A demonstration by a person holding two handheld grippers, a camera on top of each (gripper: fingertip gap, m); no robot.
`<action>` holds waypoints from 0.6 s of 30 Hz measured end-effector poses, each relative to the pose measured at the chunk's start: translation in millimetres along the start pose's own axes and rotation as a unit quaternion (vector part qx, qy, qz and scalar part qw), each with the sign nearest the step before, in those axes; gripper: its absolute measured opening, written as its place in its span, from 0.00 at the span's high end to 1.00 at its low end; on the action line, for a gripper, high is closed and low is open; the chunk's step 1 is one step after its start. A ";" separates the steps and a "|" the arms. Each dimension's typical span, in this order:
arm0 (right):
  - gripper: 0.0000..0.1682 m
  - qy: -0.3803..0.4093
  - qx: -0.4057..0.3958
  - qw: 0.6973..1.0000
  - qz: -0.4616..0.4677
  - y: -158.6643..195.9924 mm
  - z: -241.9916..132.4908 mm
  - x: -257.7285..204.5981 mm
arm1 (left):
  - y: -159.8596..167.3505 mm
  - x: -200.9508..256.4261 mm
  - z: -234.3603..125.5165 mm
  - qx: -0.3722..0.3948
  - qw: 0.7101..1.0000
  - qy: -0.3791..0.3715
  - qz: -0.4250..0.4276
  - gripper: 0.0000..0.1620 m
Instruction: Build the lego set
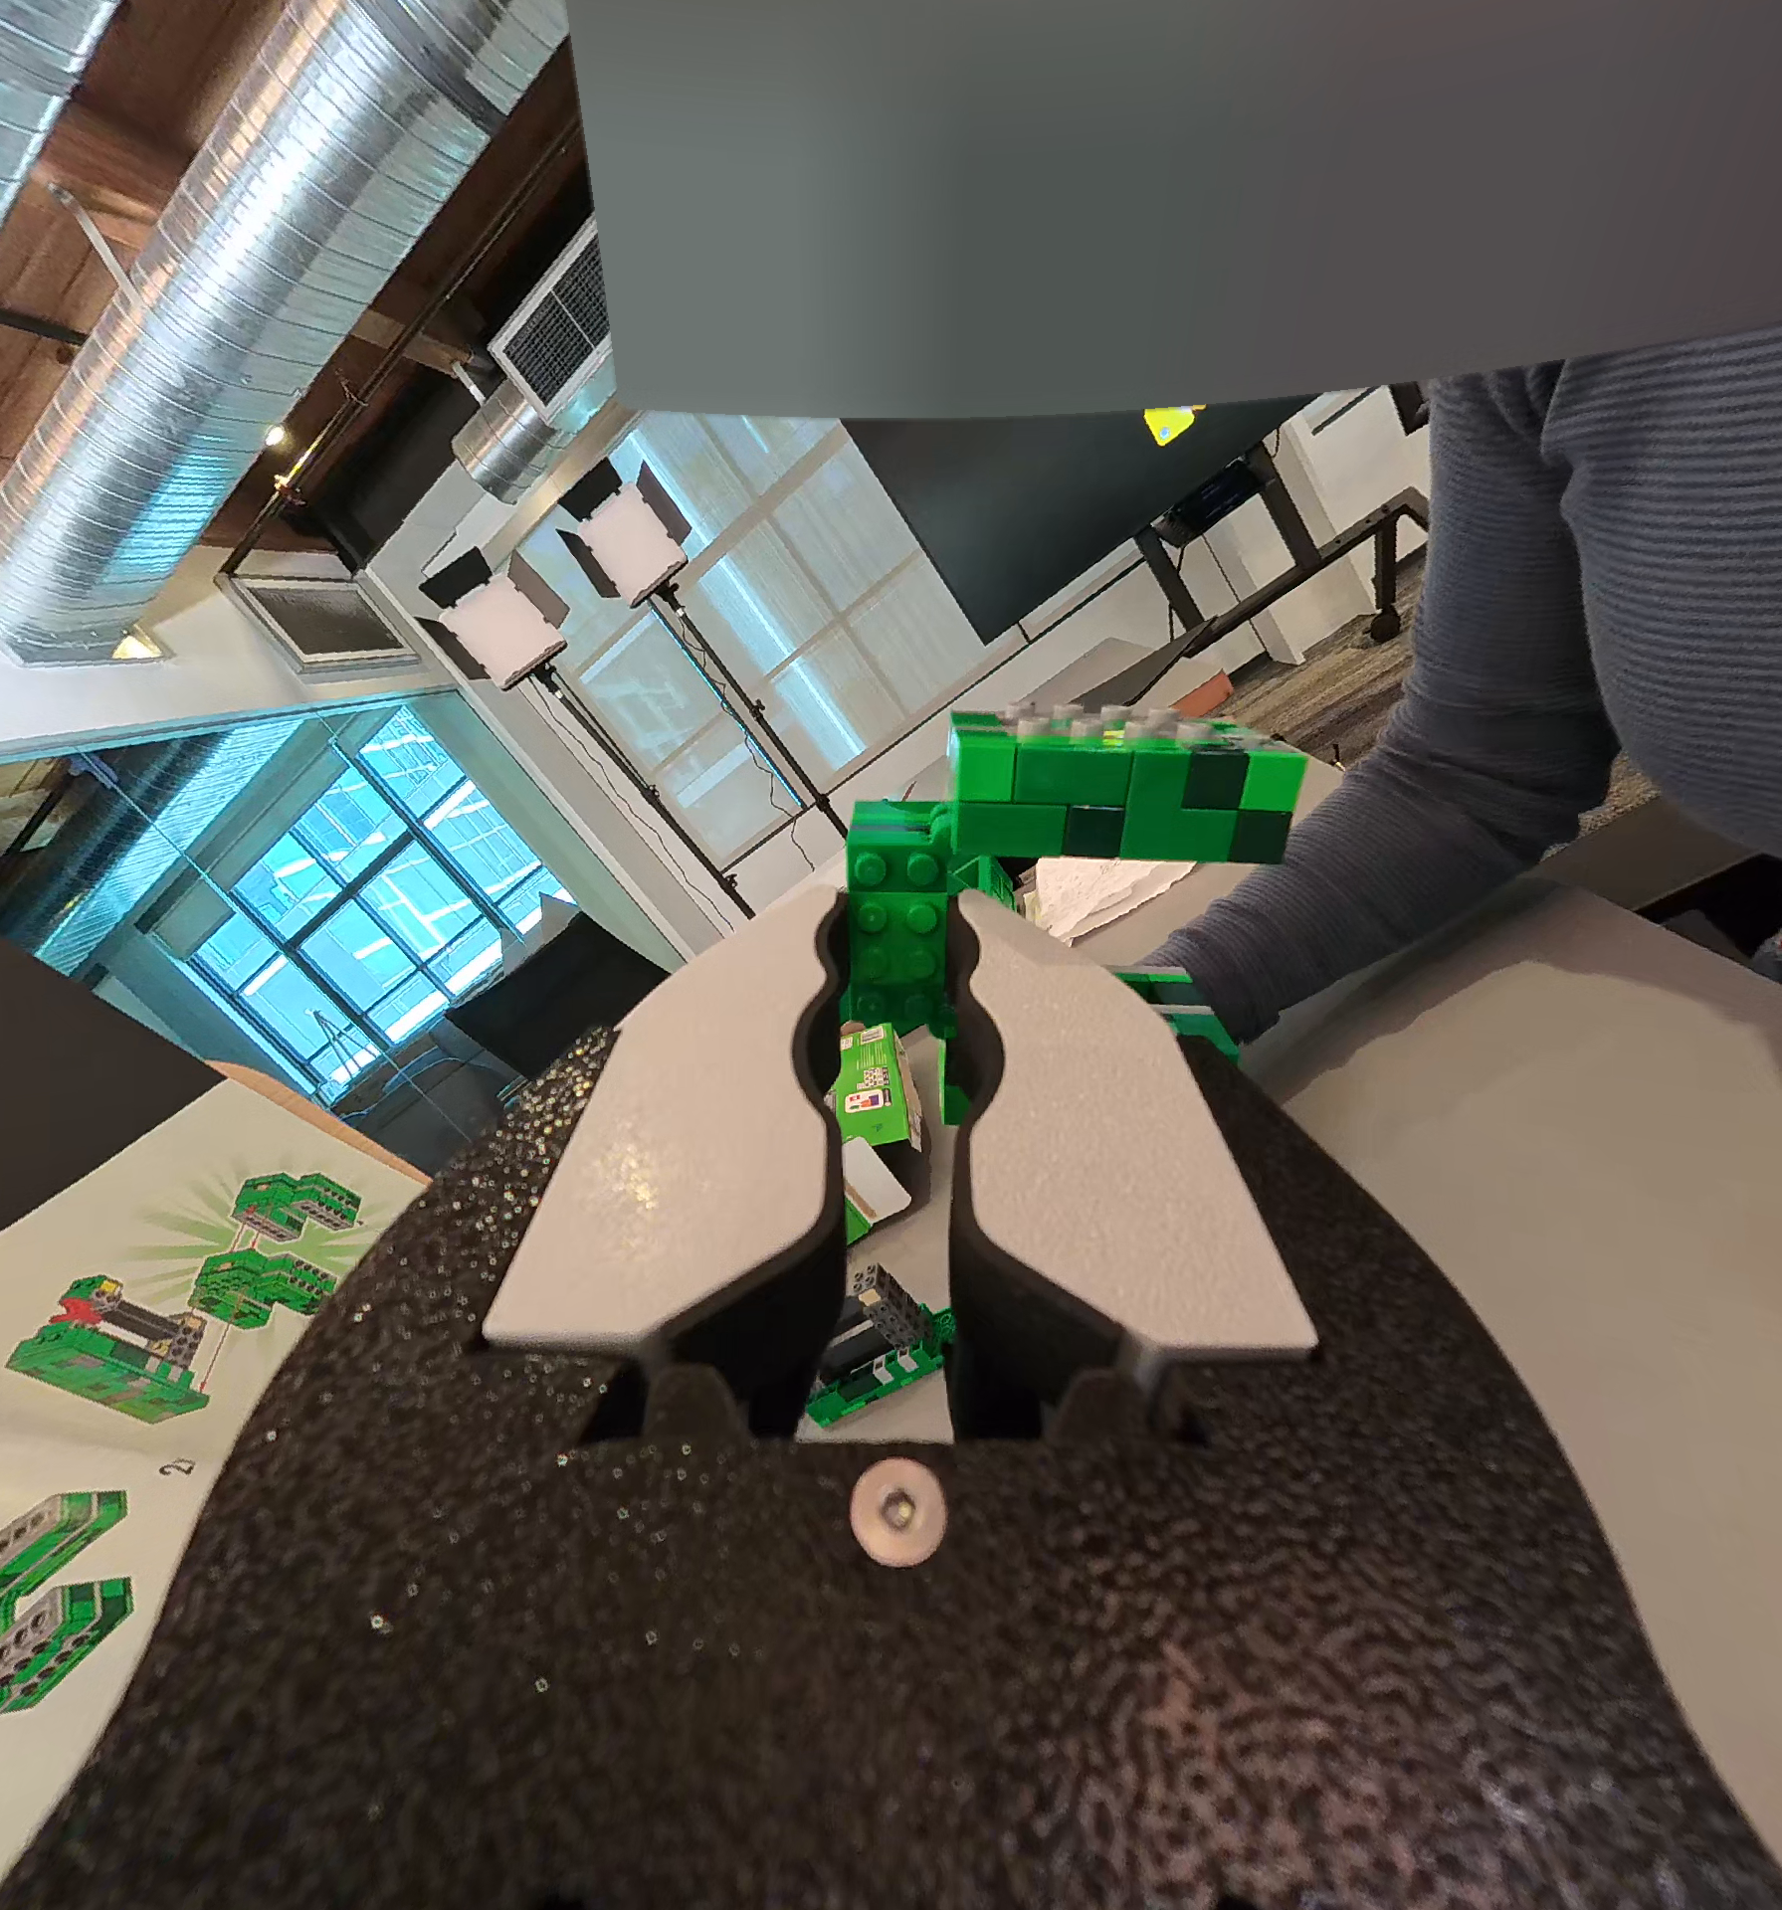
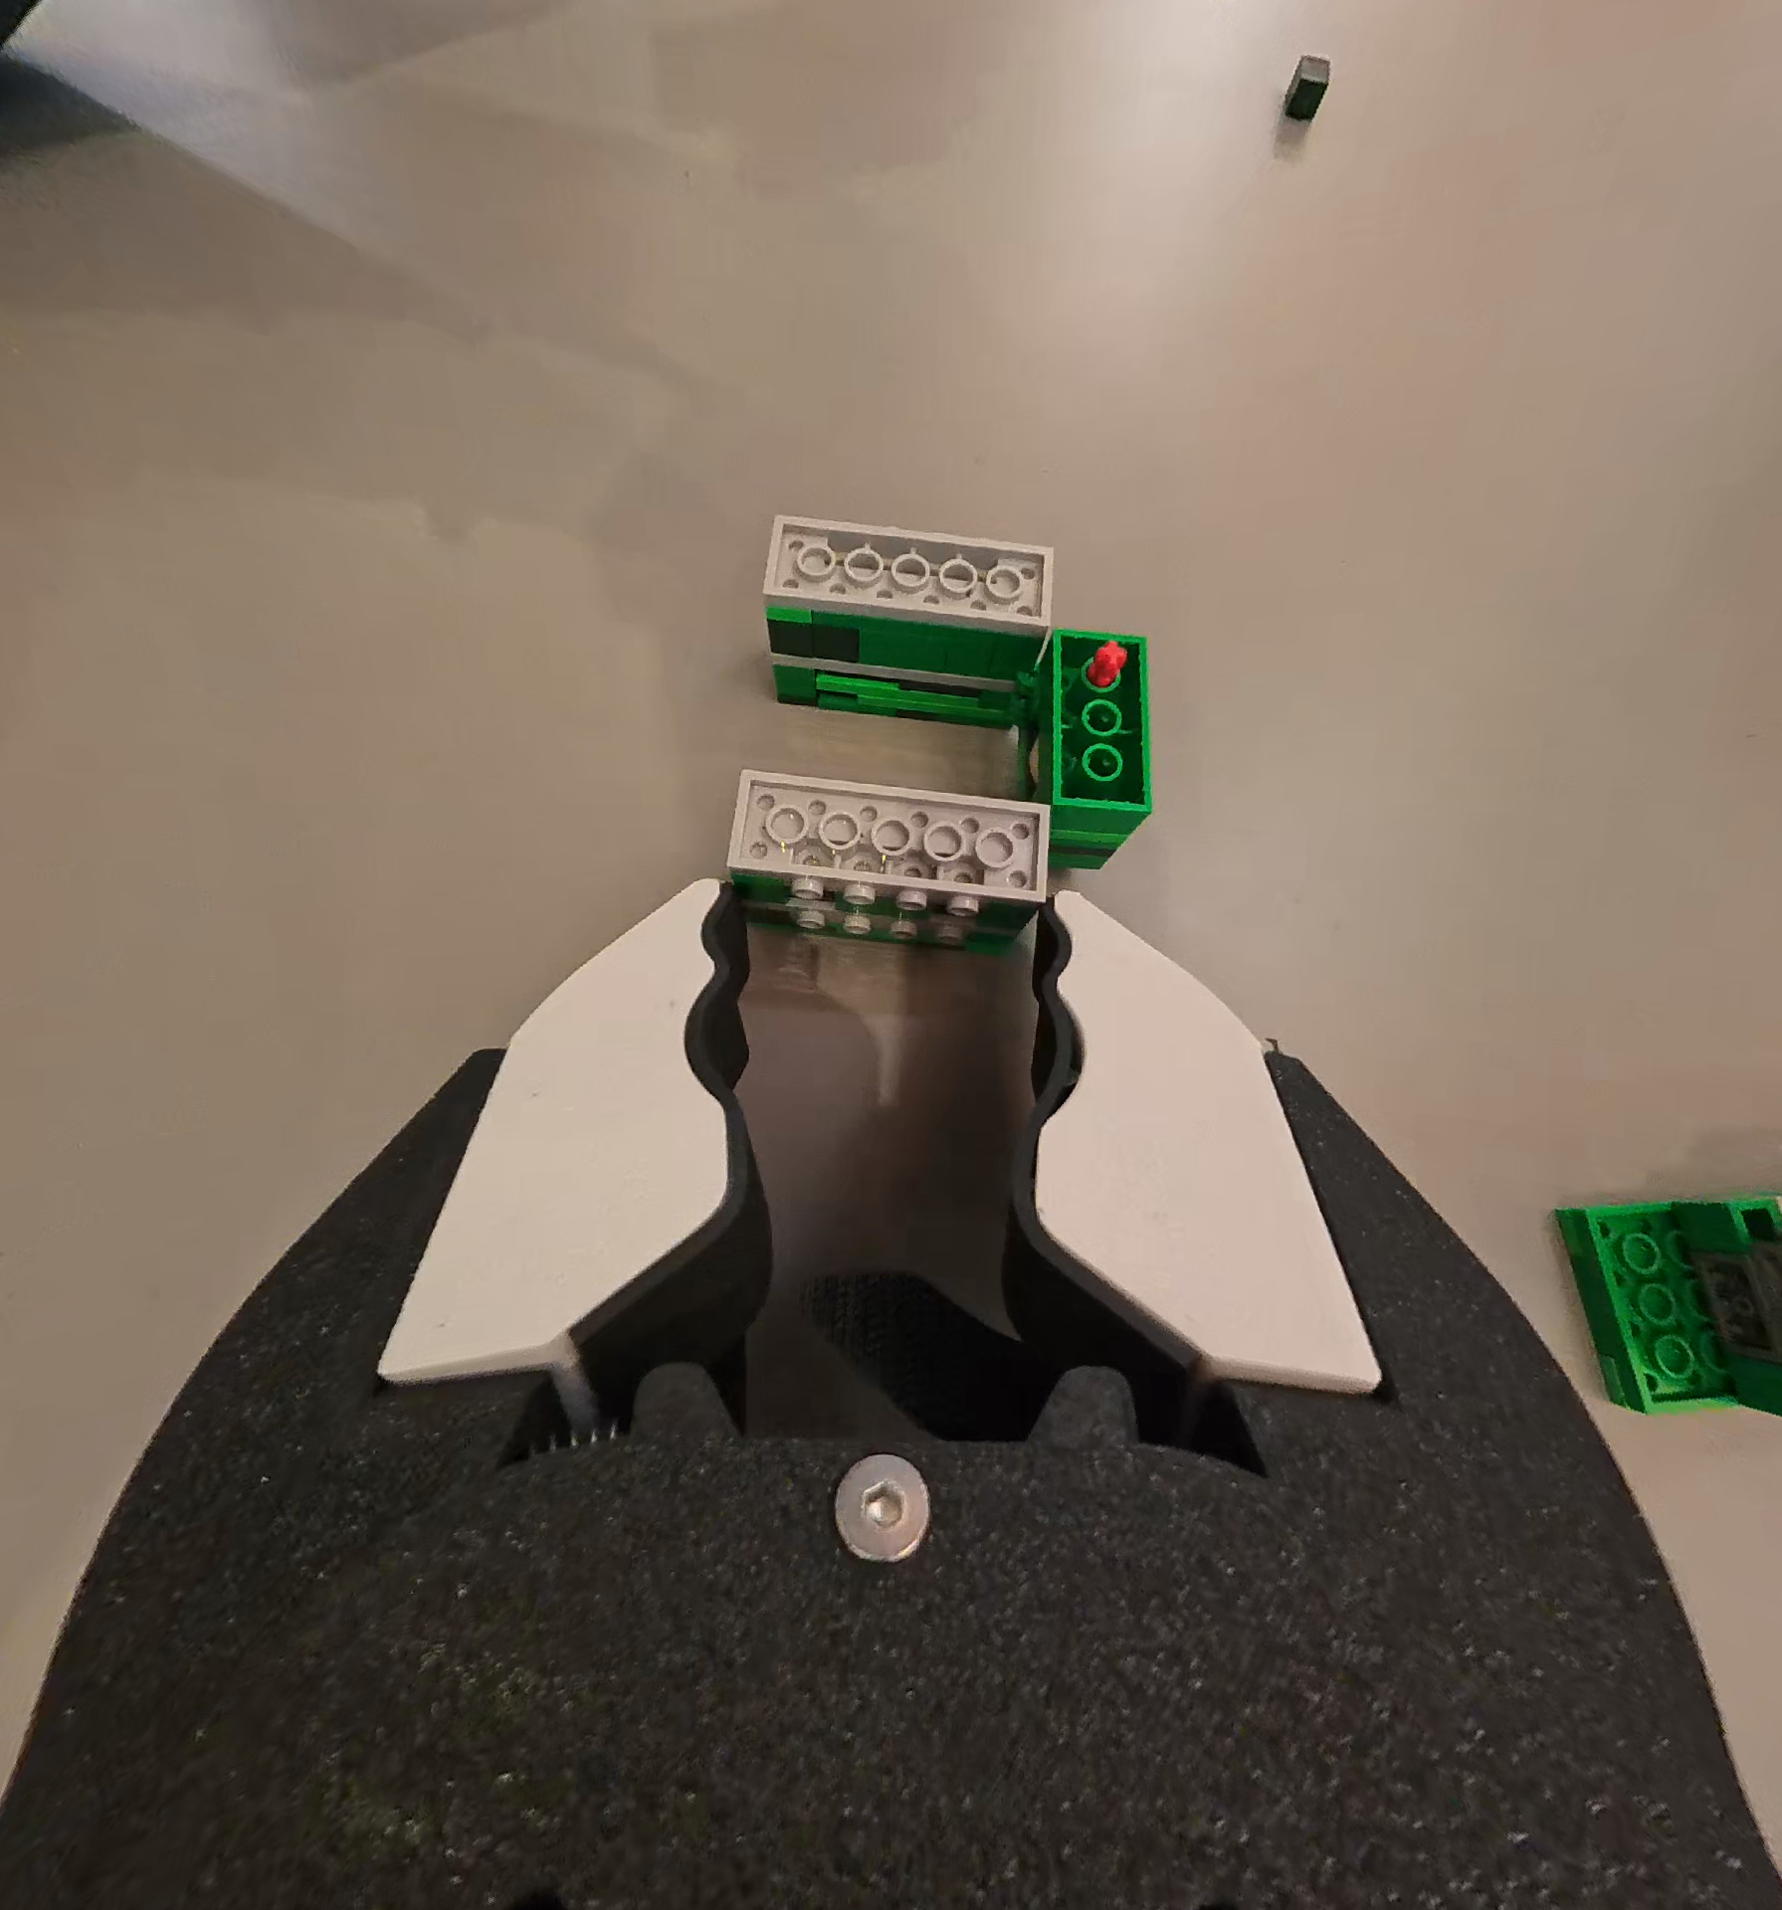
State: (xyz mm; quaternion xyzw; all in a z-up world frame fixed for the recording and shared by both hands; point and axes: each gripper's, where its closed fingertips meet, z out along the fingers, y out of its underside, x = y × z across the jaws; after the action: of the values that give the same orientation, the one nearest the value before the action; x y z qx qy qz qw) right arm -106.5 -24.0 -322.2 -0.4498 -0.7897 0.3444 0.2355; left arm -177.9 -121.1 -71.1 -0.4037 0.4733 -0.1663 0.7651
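In the left wrist view my left gripper is shut on the upright studded column of a green lego assembly. Its top arm has grey studs and dark green tiles and sticks out to the right above the fingers. In the right wrist view my right gripper has its jaws wide, and the fingertips press both sides of the nearer arm of a C-shaped green and grey assembly. That assembly has two grey-plated arms joined by a green brick with a red pin.
An open instruction booklet lies at the left. A green leaflet and a green and dark grey sub-assembly show between the left fingers; the sub-assembly is also at the right. A small dark brick lies far off. A person's sleeve reaches in. Across from one pair of fingers to the other is roughly 30 cm. The left gripper is farther from the small dark brick, some 35 cm, than the right, some 25 cm.
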 end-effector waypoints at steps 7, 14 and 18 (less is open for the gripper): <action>0.69 0.002 0.005 1.000 0.006 -1.7 -2.5 0.5 | -0.4 -0.5 -1.7 -0.002 1.000 -0.002 0.001 0.90; 0.69 0.019 0.012 1.000 0.006 -3.6 -14.0 3.0 | 1.8 -0.8 -1.3 -0.008 1.000 -0.003 0.000 0.90; 0.69 0.030 0.016 0.999 0.008 -0.3 -16.1 2.8 | 2.5 -0.2 0.2 -0.010 1.000 -0.001 0.000 0.90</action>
State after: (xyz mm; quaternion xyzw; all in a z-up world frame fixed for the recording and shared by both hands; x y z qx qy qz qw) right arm -97.0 -16.3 -311.3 -0.4625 -0.7731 0.3452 0.2630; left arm -178.1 -119.3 -72.9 -0.4115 0.4742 -0.1612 0.7614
